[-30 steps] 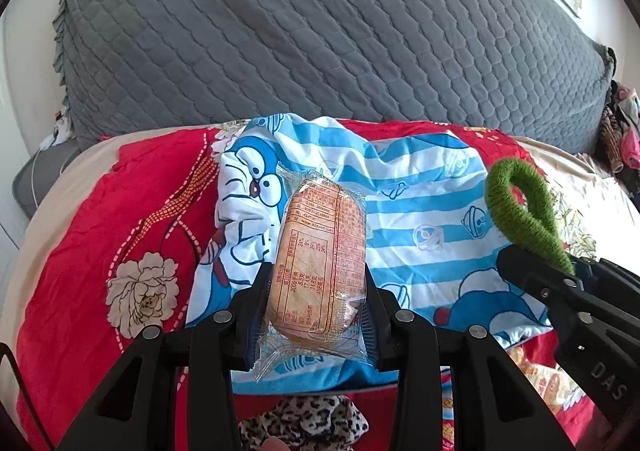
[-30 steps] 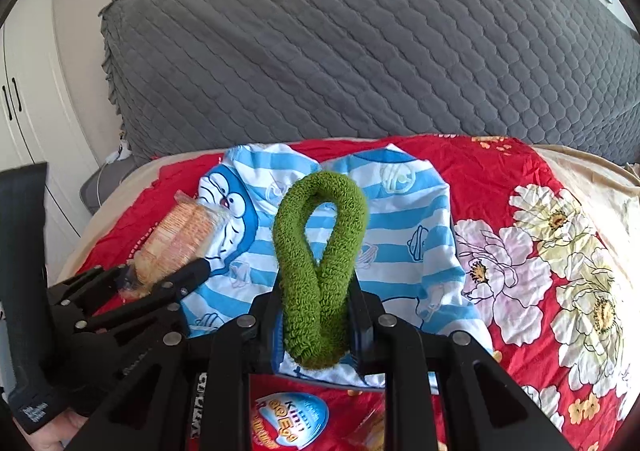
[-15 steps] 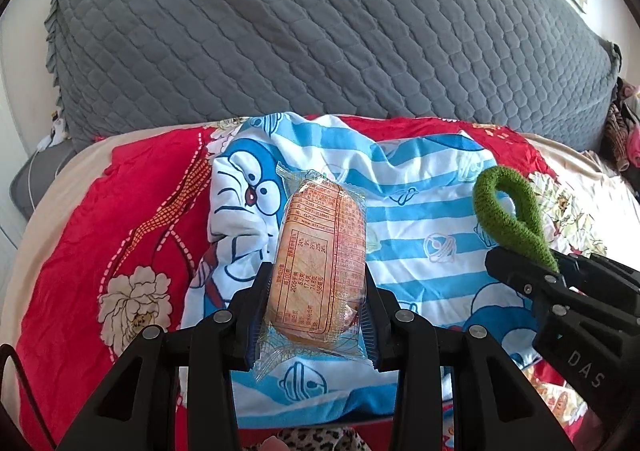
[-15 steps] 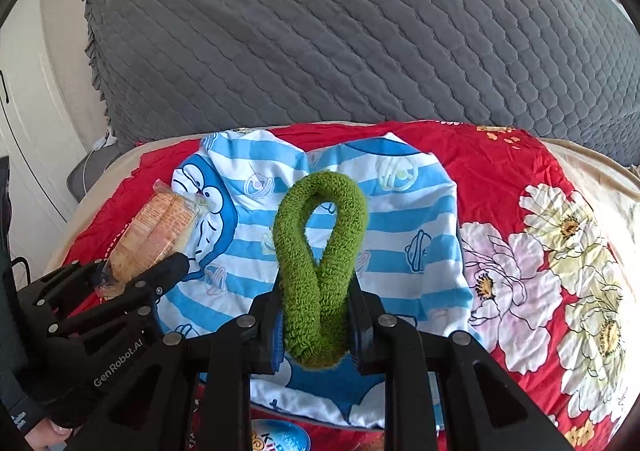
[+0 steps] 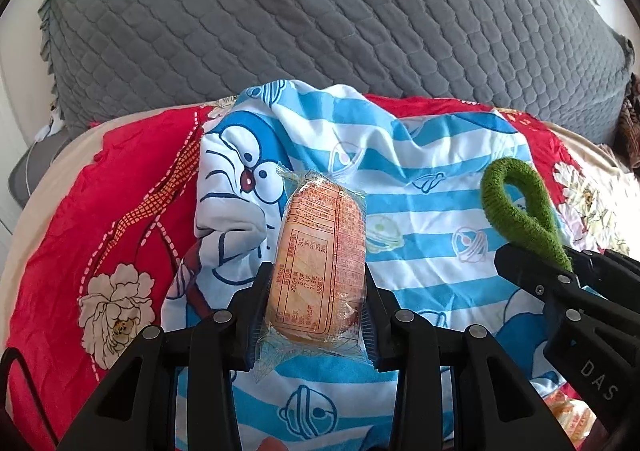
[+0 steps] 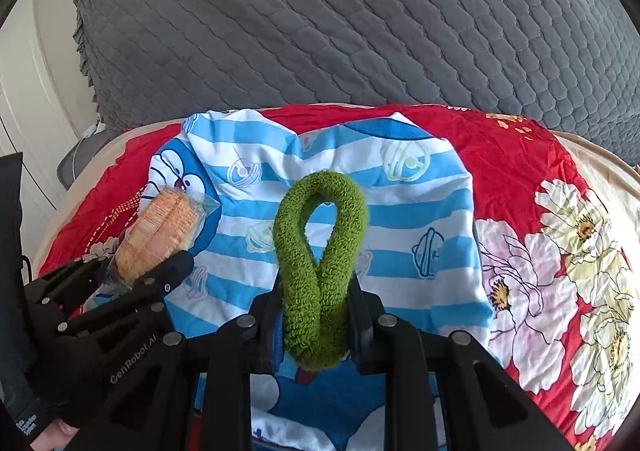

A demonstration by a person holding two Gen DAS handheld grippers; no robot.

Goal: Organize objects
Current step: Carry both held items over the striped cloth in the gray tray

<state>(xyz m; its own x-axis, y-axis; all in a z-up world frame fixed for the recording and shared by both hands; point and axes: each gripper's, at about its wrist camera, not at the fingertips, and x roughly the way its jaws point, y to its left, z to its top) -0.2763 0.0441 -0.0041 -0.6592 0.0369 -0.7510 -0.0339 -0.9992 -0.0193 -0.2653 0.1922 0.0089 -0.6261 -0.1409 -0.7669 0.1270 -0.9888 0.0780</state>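
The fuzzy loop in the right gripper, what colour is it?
Green. The fuzzy loop shows best in the right wrist view.

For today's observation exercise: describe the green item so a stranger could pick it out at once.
Find the grey quilted cushion, then the blue-and-white striped cartoon cloth spread on the red floral sheet before it. Above that cloth, the right tongs pinch a fuzzy green loop. It is soft, ring-shaped and unwrapped, unlike the wrapped orange snack beside it.
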